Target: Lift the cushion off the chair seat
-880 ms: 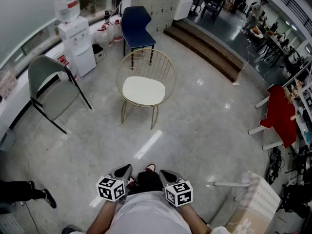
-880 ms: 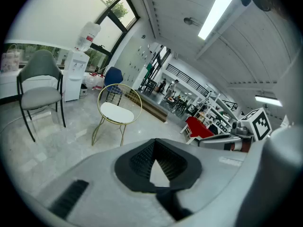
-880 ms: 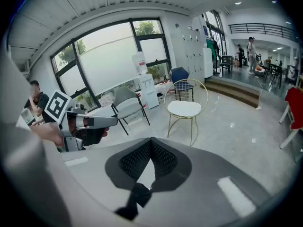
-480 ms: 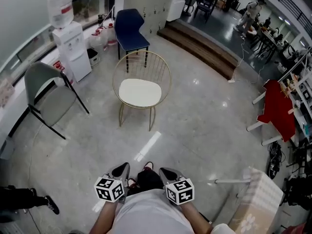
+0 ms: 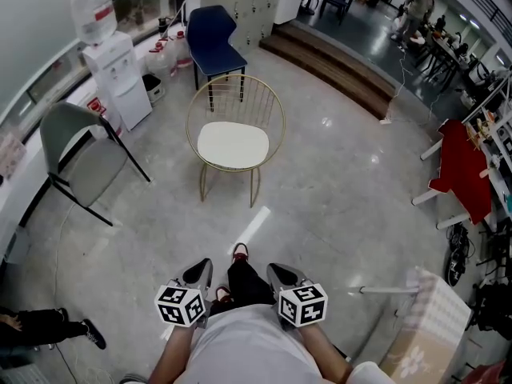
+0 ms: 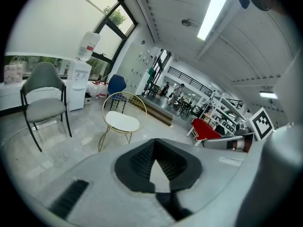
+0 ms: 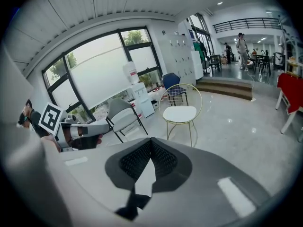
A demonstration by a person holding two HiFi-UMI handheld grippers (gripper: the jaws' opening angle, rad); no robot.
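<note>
The cushion (image 5: 233, 145) lies flat on the seat of the chair (image 5: 235, 93), a gold wire one standing alone on the open floor (image 5: 336, 198). It fills the seat nearly to the rim. Nothing touches it, so the lift has not begun.

The left gripper (image 5: 198, 276) and the right gripper (image 5: 281, 277) are both held close in front of the person's body, side by side and well apart from the chair. Each gripper view shows its jaws closed tip to tip with nothing between them. That suits carrying them on an approach, since there is nothing yet to take hold of. Both point forward and a little downward, and both gripper views have the cushion in sight, which suggests they are being aimed at it already.

A shoe (image 5: 238, 252) shows between the grippers, set toward the chair (probably a step in that direction).

The chair's open front faces the person, with its wire back on the far side, so the near edge of the cushion looks like the easy place to grip. The jaws would have to open before they get there. A grey chair (image 5: 80, 146) and a blue chair (image 5: 214, 38) stand off to the side and behind, out of the way.
</note>
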